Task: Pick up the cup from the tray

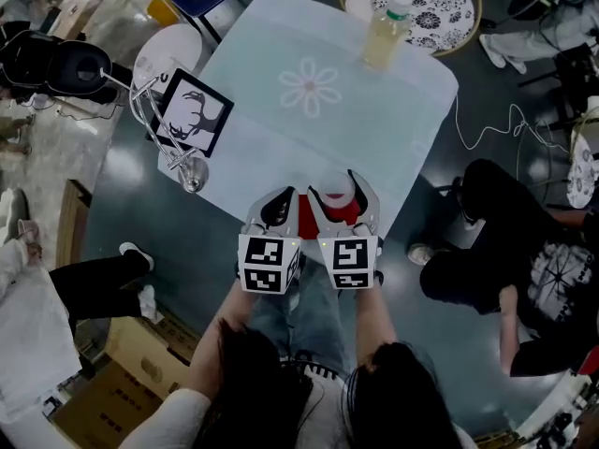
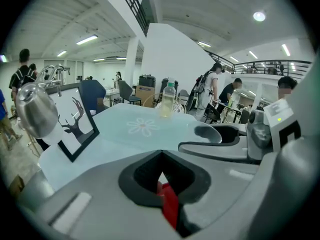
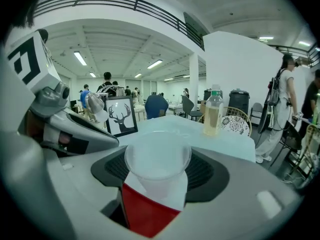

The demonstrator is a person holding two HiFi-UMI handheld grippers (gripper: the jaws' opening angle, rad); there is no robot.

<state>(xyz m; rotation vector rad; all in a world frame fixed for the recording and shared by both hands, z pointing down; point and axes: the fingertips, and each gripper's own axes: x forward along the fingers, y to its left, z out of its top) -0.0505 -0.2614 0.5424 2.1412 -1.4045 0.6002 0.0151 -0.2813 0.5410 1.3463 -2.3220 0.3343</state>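
table edges: the table (image 1: pixel 374 129) has a pale cloth; its near edge runs right under both grippers, and dark floor shows on every side
open room: the middle of the cloth around the flower print (image 1: pixel 310 86) is bare
far side: bottle (image 1: pixel 386 34) stands upright near the far edge, well apart from the grippers
left side: framed deer picture (image 1: pixel 195 113) stands at the left edge, with a metal stand (image 1: pixel 187 171) just beside it off the table
right side: seated person (image 1: pixel 505 251) beside the table's right corner
left gripper (image 2: pixel 161 176): jaws nearly together, pinching the edge of the red tray (image 1: pixel 306 221)
right gripper (image 1: pixel 342 195): jaws partly apart, pads pressed on both sides of the clear cup (image 3: pixel 157 159)
cup: upright and empty-looking, between the right jaws, rim above the pads
cup vs tray: directly over the red tray at the near table edge; cannot tell whether its base touches the tray
grippers: side by side, tray between them
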